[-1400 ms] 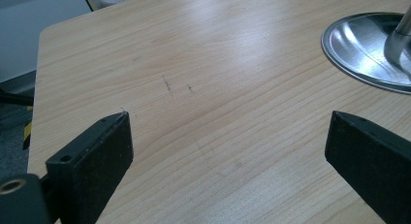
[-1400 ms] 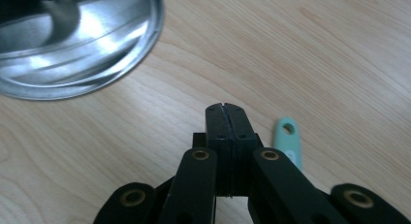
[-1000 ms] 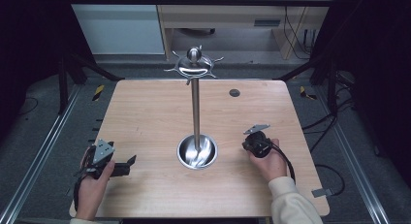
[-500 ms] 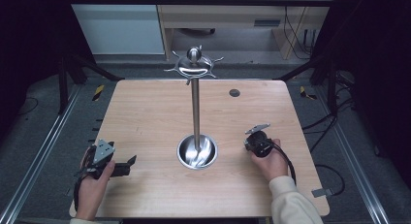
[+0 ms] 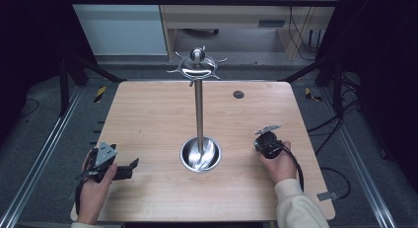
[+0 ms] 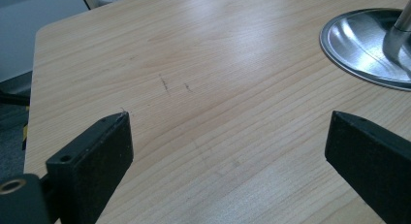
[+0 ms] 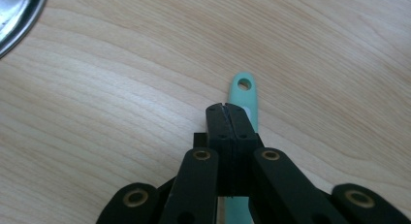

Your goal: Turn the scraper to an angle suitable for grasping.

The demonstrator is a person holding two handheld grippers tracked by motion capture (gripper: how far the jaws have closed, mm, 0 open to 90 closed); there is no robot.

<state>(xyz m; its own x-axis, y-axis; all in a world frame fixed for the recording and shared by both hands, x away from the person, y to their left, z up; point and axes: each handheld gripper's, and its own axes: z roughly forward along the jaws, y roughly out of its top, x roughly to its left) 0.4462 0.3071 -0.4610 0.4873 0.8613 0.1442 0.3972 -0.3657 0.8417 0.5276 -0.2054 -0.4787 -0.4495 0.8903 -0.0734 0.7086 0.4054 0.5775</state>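
Note:
A mint-green handle (image 7: 244,88) with a hole at its end lies on the wooden table (image 5: 148,119), running under my right gripper (image 7: 225,107). That gripper is shut, its jaws pressed flush together above the handle; I cannot tell whether they touch it. In the high view the right gripper (image 5: 263,137) sits at the table's right, right of the metal stand (image 5: 198,114). My left gripper (image 5: 129,169) rests near the front left corner. Its jaws stand wide open over bare wood (image 6: 228,136), holding nothing.
The stand has a round steel base dish (image 5: 190,156) at the table's middle and a crown of hooks (image 5: 197,65) on top. The dish edge shows in both gripper views (image 6: 339,44) (image 7: 14,15). A small dark disc (image 5: 238,94) lies at the back right.

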